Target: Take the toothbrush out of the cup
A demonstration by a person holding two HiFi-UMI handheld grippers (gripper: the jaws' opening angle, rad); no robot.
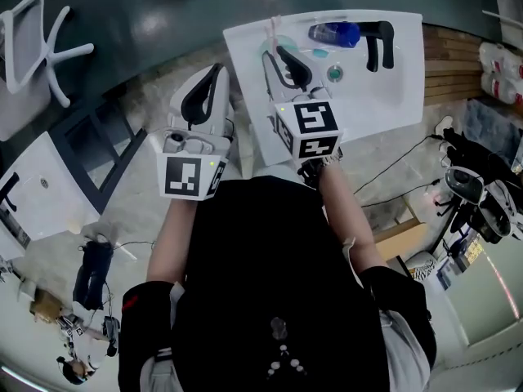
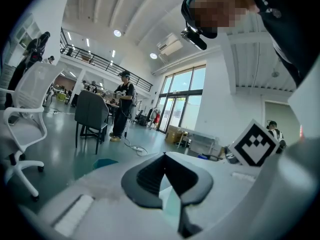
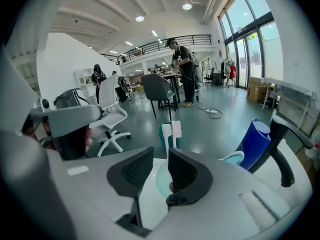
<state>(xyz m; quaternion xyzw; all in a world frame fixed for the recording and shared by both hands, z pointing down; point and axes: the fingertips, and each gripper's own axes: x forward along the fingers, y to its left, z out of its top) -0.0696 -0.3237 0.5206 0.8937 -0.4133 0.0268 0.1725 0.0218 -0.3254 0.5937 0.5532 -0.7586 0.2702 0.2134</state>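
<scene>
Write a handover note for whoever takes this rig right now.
Left hand-held gripper: shut, empty, off to the left of the sink.
Right hand-held gripper: open, empty, poised over the cup.
Toothbrush: stands in the cup, just beyond the right jaws, not touched.
Done: nothing gripped yet.
Left: close the right jaws on the toothbrush and lift it clear of the cup.
</scene>
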